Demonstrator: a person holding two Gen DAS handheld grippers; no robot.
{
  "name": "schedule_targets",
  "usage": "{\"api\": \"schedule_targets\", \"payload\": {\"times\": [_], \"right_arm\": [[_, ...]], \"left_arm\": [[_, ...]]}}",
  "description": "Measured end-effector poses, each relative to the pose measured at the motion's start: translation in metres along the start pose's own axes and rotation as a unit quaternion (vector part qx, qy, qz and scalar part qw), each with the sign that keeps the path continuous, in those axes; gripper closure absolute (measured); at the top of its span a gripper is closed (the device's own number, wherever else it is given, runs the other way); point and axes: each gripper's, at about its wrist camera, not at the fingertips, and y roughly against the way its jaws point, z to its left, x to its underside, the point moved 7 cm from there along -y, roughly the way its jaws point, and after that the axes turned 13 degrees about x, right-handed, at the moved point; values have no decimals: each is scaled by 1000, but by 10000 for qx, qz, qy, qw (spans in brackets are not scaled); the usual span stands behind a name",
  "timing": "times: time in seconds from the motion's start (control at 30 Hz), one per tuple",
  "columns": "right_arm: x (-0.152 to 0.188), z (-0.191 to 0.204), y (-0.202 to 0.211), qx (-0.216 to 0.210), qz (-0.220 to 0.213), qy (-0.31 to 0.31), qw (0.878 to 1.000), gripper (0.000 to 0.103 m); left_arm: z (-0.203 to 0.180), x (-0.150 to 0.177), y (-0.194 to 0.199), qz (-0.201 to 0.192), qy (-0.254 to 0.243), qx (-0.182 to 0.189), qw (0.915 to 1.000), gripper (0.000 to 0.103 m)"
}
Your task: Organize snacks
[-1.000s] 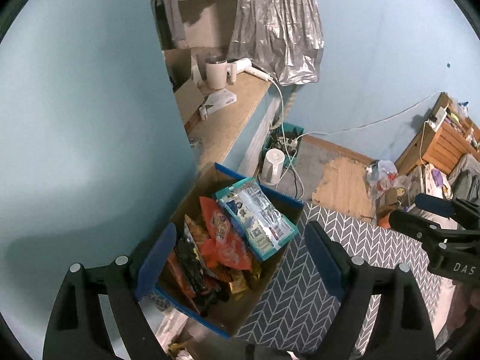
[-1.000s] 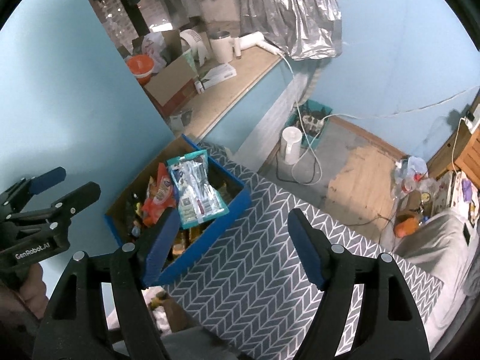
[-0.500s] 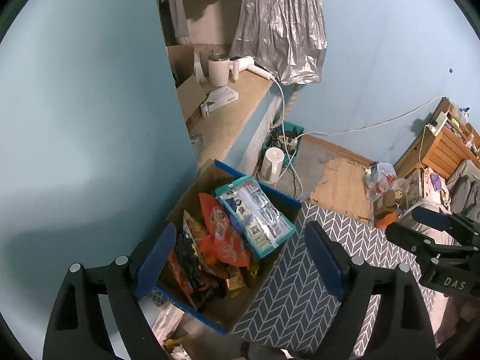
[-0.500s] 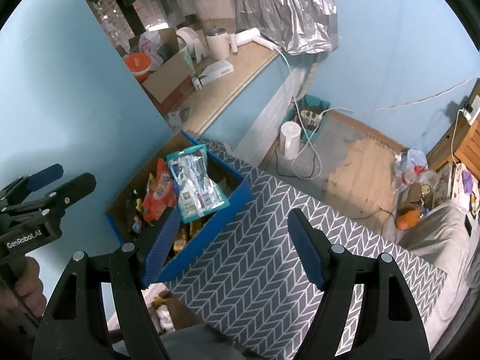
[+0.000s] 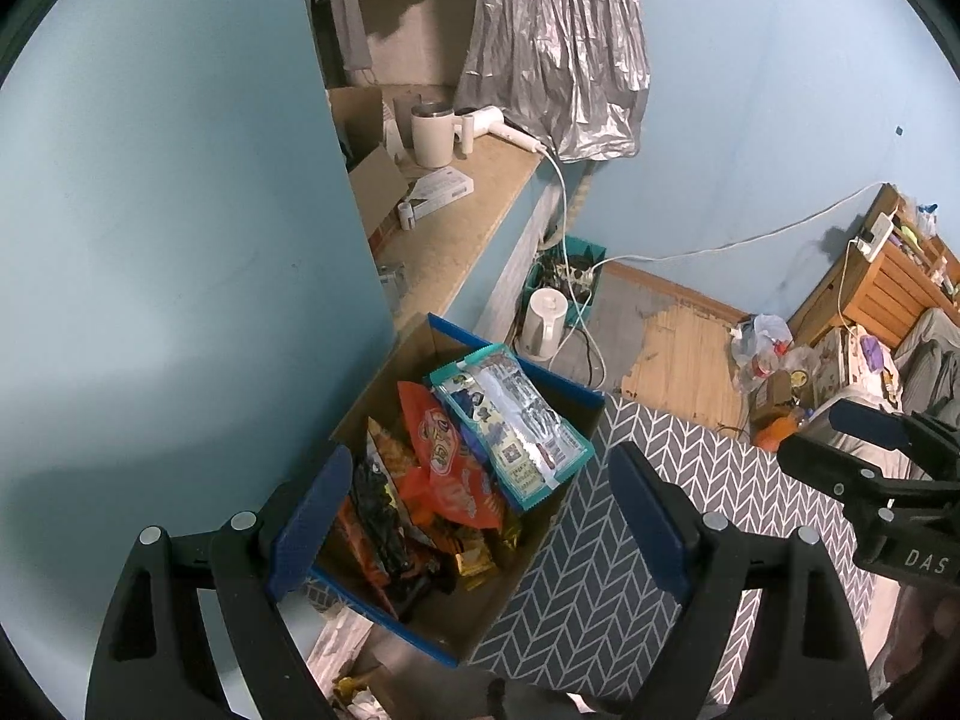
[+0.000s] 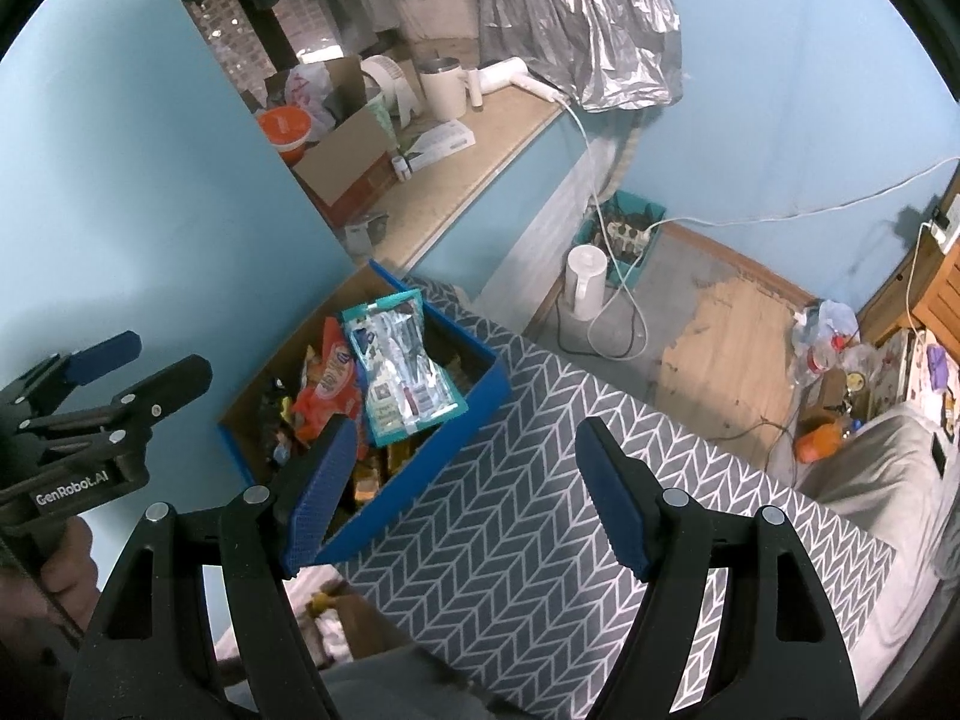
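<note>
Left gripper (image 5: 477,507): jaws wide apart, empty, above the box.
Right gripper (image 6: 462,492): wide apart, empty; box ahead and left.
Box (image 6: 420,474): on patterned surface (image 6: 540,510), holds snacks.
Snacks: teal pack (image 5: 510,420) on top, orange bag (image 5: 444,456) beside it.

Snack packets at the bottom of the blue box (image 5: 576,391) lie buried under a teal packet (image 5: 510,420) and an orange packet (image 5: 447,462), their labels too small to read. The left tongs' (image 5: 480,516) near finger covers the box's left corner. The right tongs' (image 6: 462,492) handles run off the lower edge. Small clutter beside the wooden shelf (image 5: 888,276) blurs together, unidentifiable.
</note>
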Motion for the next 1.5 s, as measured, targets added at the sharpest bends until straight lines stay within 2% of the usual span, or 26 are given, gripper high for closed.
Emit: {"api": "schedule_targets", "payload": {"times": [1.1,1.5], "right_arm": [[6,-4,-1,14,51,-53,10000,27],[8,-1,0,-7,51,-55,10000,27]], "left_arm": [[0,6,-2,229,13,123,9997,14],[-2,7,0,198,12,142,9997,14]]}}
